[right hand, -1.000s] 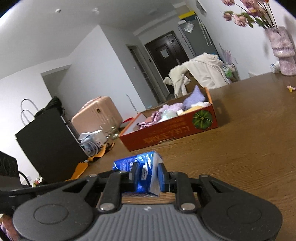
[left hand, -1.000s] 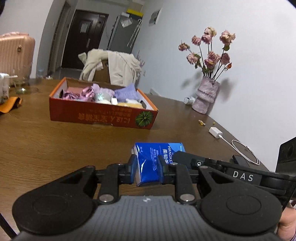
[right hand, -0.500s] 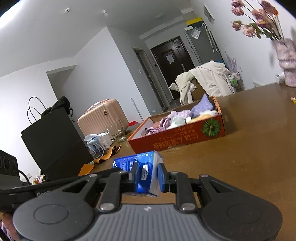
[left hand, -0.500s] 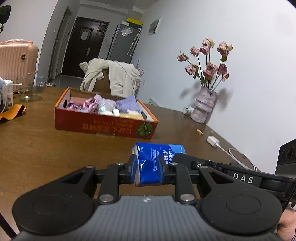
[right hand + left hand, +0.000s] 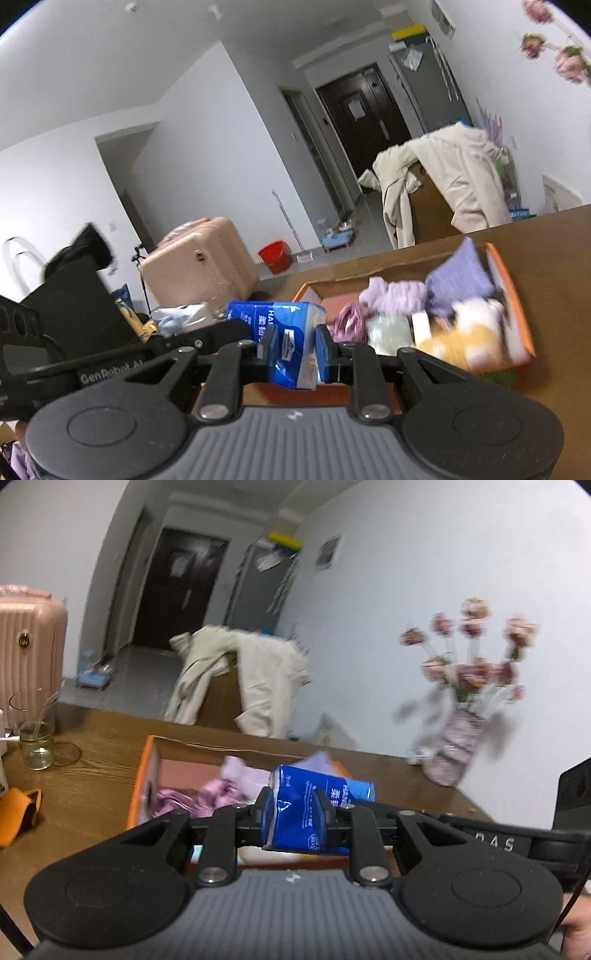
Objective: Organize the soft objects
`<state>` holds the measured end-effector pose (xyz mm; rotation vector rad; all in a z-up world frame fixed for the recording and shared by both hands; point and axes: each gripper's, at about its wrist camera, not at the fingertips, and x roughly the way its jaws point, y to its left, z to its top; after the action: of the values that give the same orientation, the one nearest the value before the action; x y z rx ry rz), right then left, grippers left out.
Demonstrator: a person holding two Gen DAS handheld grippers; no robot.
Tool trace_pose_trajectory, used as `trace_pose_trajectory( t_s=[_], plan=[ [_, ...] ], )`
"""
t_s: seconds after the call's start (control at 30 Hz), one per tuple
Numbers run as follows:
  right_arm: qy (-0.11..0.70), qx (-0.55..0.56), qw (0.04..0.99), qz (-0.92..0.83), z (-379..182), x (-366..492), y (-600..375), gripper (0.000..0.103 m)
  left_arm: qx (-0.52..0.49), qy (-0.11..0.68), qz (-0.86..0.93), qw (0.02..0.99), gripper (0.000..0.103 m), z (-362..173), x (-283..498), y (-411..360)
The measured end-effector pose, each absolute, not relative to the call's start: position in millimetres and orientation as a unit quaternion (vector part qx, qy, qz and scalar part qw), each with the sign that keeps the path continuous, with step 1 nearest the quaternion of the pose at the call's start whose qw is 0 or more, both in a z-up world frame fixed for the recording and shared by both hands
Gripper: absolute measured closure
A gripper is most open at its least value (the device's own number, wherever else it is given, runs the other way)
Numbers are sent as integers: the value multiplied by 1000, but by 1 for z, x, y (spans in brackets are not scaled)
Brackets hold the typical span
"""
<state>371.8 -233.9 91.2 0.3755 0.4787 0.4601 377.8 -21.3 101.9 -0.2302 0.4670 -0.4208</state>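
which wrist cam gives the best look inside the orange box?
Right wrist. It looks down into the orange box, showing purple, pink, white and yellow soft items unobstructed. In the left wrist view the box is half hidden behind the left gripper and the blue tissue pack; only its left wall and some pink fabric show.
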Motion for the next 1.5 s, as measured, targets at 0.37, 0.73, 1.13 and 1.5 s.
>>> trace_pose_trajectory(
  t_s=[0.37,0.73,1.13,1.5],
  plan=[
    [351,191,896,194,25,559,-189,83,-79,346,-132,926,80,36,542,-9],
    [440,206,852,195,-6,583,-188,83,-53,390,-115,912,82,15,550,-14],
    [383,182,889,172,61,535,-218,78,-19,337,-117,934,73,88,494,-12],
    [330,104,931,117,133,428,-294,57,32,266,-81,960,54,141,402,-6]
  ],
)
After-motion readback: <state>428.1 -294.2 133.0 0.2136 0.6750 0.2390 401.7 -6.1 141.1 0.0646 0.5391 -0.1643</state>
